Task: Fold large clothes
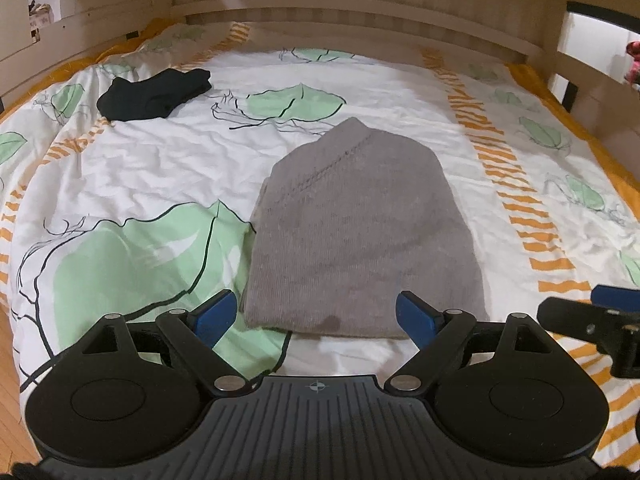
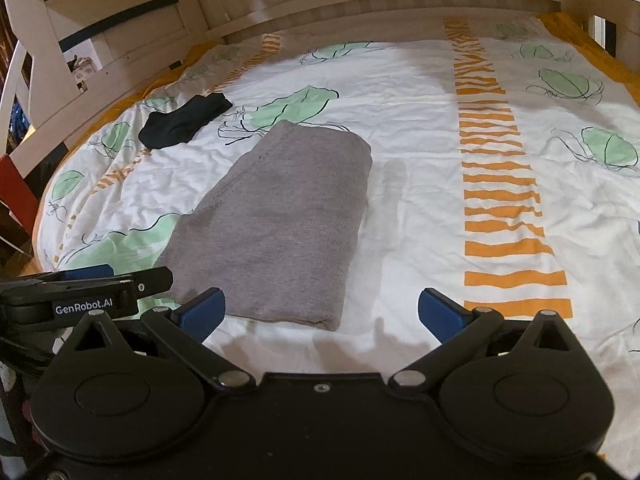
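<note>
grey garment (image 1: 356, 236) lies folded mid-bed, near edge just ahead of my left gripper (image 1: 316, 314); right gripper (image 2: 322, 312) beside it. both spread, empty. looks like final fold; next needs gripping near edge.

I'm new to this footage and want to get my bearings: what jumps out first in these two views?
A folded grey sweater lies mid-bed on the white duvet printed with green leaves and orange stripes. A black folded garment sits farther back on the left, near the wooden bed frame. Both the left gripper and the right gripper are open, holding nothing, just short of the sweater's near edge.
</note>
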Tool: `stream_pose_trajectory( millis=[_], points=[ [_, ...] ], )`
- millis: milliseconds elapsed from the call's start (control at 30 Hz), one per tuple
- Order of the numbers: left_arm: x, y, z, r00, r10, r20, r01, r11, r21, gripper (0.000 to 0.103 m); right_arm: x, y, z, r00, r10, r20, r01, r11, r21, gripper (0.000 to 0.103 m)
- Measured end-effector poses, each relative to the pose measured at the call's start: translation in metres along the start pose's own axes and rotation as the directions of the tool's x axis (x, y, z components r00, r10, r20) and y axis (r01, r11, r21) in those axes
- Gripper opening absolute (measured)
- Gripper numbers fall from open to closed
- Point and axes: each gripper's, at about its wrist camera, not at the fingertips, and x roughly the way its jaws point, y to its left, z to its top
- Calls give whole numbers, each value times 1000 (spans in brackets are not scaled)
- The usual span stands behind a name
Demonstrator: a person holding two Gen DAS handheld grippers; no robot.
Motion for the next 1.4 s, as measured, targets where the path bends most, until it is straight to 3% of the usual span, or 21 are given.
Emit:
stream_pose_trajectory(
  millis=[267, 800, 1400],
  points=[
    [-6, 0, -4, 1000, 4, -6, -4, 1000, 9, 87, -4, 5, 0, 999, -36, 18, 37, 999, -39, 103],
    [-6, 3, -6, 999, 40, -14, -39, 999, 26, 87, 3, 6, -3, 1000, -17, -14, 16, 999, -37, 103],
    [1, 4, -9, 998, 12, -54, -10, 1000, 28, 87, 11, 10, -4, 999, -4, -49, 2, 999, -41, 103]
  ],
)
